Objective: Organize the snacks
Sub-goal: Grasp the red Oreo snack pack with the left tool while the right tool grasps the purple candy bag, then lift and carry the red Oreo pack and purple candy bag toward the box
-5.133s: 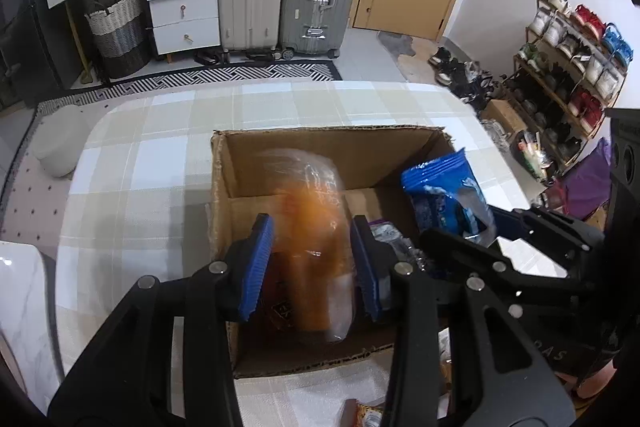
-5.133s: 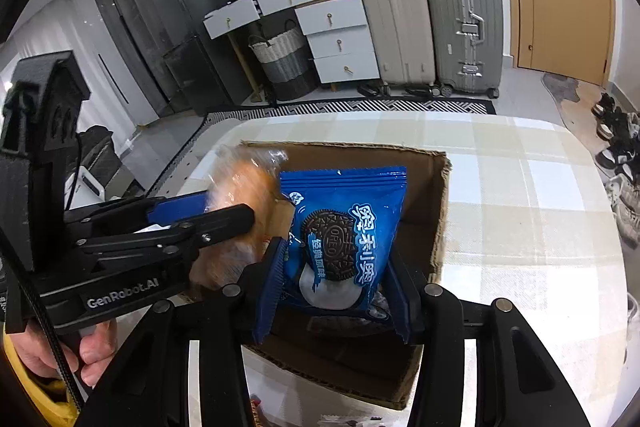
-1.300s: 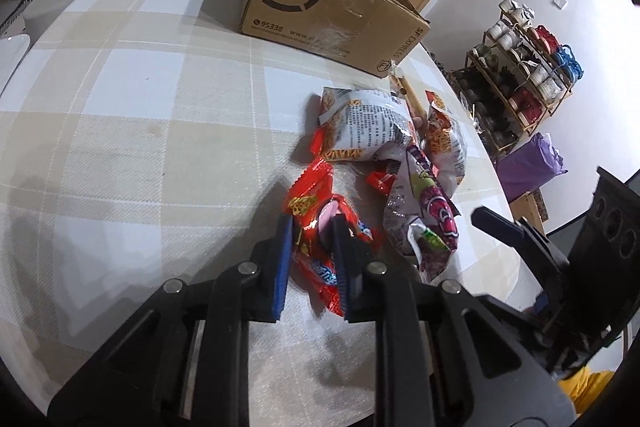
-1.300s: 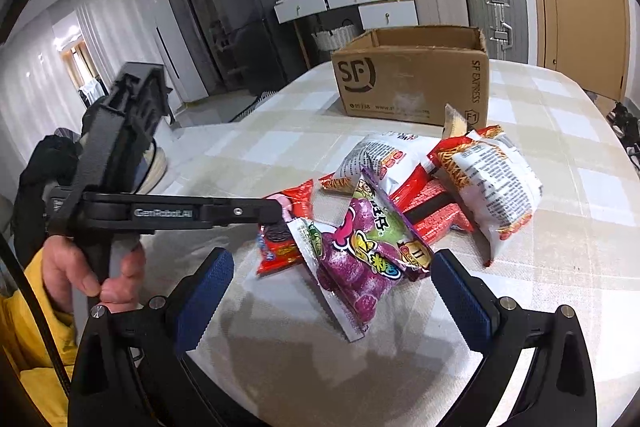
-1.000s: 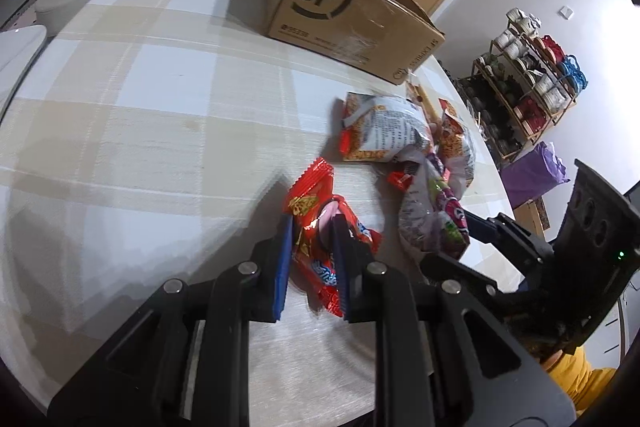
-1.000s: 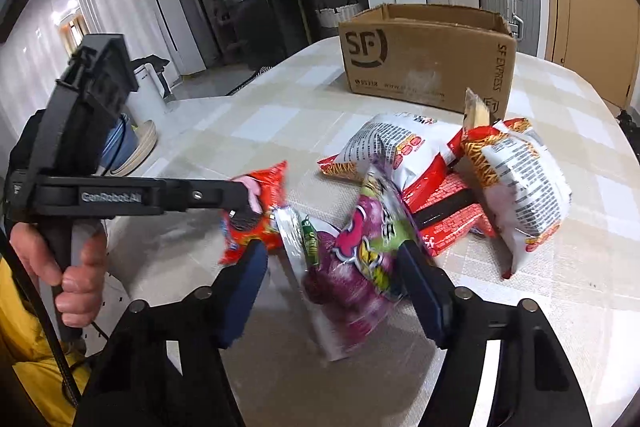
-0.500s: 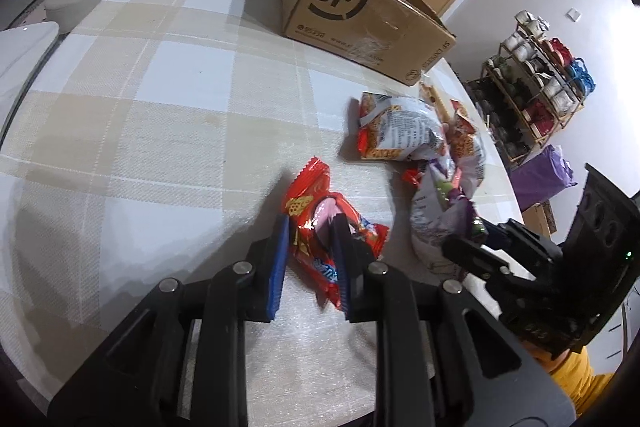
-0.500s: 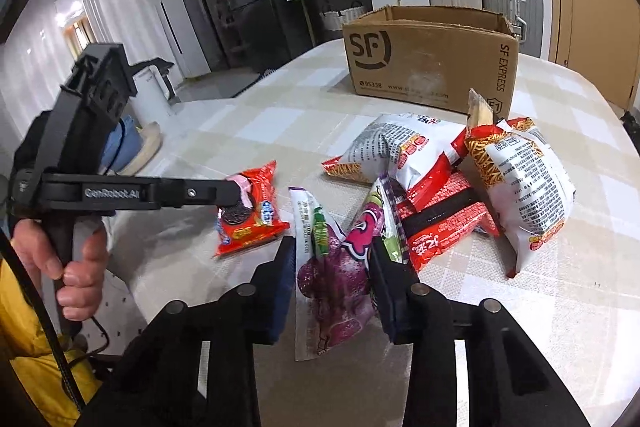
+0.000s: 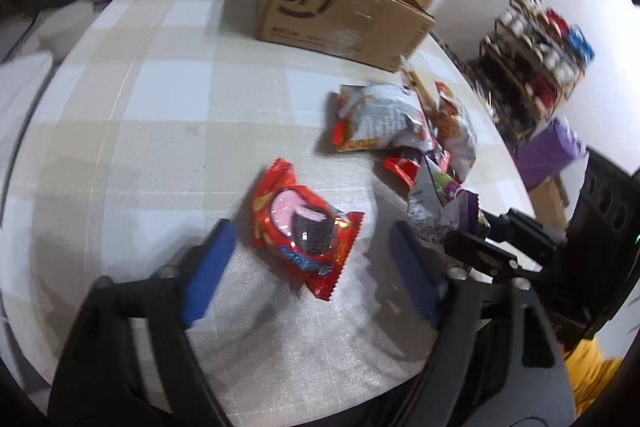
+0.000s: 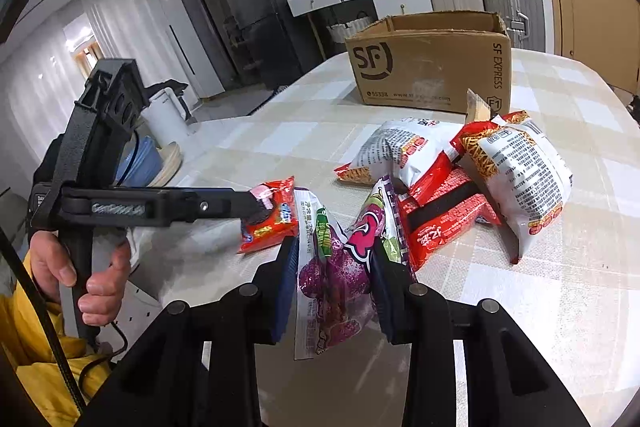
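Right gripper (image 10: 332, 279) pinching purple snack bag (image 10: 340, 267) lengthwise upright, left gripper (image 9: 308, 259) opening over flat red packet (image 9: 304, 227)

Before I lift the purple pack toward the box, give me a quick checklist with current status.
1. Right gripper shut on the purple snack pack: ok.
2. Left gripper has let go of the red cookie pack: ok, jaws opening, the pack lying on the tablecloth between them.
3. Purple pack clear of the noodle bags: not ok, its edge lies against the red one.
4. Cardboard box open on top: ok.
5. Room left inside the box: cannot tell.
6. Way across the table to the box clear: cannot tell, snack bags lie between.
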The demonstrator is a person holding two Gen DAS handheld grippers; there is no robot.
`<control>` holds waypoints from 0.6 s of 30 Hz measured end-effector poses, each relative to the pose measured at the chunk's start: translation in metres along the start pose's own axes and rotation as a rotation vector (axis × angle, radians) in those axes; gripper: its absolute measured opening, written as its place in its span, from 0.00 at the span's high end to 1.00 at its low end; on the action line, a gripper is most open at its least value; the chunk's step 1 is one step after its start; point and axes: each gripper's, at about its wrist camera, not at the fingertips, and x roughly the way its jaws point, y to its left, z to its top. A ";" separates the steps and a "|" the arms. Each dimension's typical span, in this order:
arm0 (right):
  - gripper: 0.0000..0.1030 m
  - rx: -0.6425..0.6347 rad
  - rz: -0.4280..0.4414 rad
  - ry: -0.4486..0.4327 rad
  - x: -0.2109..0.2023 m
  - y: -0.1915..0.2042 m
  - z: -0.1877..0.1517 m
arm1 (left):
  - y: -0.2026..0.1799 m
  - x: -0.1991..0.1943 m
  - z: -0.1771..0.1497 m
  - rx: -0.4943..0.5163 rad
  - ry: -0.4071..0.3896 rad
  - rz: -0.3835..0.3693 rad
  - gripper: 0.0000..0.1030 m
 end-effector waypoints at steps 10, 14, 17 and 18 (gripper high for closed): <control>0.66 0.015 0.027 -0.018 -0.002 -0.009 -0.004 | -0.033 0.028 0.004 0.261 0.080 0.112 0.30; 0.66 0.025 0.031 -0.024 -0.003 -0.011 -0.005 | -0.035 0.033 0.005 0.324 0.090 0.122 0.49; 0.66 0.034 0.034 -0.024 -0.002 -0.013 -0.006 | -0.037 0.033 0.005 0.353 0.099 0.110 0.58; 0.66 0.037 0.035 -0.023 -0.002 -0.013 -0.006 | -0.037 0.033 0.005 0.361 0.097 0.111 0.58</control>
